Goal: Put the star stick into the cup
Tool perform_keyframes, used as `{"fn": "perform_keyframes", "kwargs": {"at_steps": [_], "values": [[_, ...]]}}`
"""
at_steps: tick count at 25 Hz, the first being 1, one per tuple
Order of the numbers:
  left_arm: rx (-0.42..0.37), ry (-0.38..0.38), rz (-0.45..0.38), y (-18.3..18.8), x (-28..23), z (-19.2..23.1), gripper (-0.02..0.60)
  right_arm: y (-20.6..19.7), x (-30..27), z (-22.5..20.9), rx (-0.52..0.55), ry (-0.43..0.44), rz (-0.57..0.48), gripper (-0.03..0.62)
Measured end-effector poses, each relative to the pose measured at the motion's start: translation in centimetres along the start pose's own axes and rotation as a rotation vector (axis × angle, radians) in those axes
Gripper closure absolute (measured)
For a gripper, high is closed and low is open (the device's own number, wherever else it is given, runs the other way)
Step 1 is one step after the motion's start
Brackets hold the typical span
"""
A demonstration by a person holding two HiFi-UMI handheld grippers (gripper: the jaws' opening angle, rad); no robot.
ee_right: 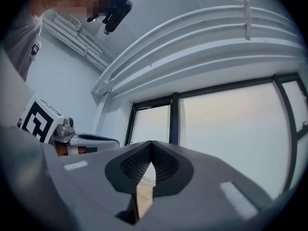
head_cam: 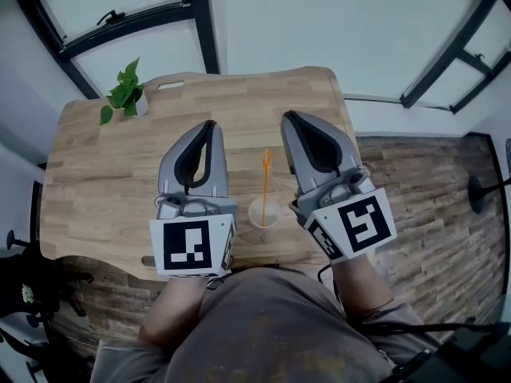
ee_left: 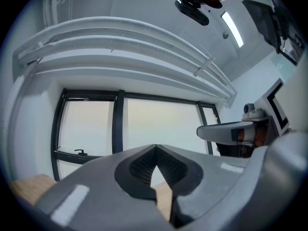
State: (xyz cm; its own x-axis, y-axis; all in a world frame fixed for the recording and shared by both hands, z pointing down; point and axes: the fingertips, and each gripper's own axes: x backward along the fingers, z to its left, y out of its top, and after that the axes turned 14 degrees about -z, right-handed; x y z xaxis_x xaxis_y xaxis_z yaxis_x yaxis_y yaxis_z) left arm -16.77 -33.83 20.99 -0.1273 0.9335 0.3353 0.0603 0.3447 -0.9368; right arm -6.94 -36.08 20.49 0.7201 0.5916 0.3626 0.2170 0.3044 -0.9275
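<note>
In the head view a small pale cup [head_cam: 264, 212] stands on the wooden table [head_cam: 96, 174] near its front edge, between the two grippers. An orange star stick [head_cam: 264, 178] stands in the cup, its star top leaning away from me. My left gripper [head_cam: 211, 124] is left of the cup and my right gripper [head_cam: 287, 116] is right of it; both are raised, tilted up, and hold nothing. In the left gripper view the jaw tips [ee_left: 155, 148] meet; in the right gripper view the tips [ee_right: 152, 143] meet too. Both point at windows and ceiling.
A small green potted plant [head_cam: 124, 94] sits at the table's far left corner. Dark-framed windows line the wall beyond the table. Brick-pattern floor lies to the right, with a dark stand [head_cam: 479, 190] at the right edge.
</note>
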Motion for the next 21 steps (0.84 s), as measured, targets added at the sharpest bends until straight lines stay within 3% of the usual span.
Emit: {"fn": "perform_keyframes", "kwargs": {"at_steps": [21], "values": [[0.011, -0.016, 0.009, -0.65, -0.30, -0.94, 0.581, -0.22, 0.59, -0.95, -0.005, -0.025, 0.000, 0.572]]}}
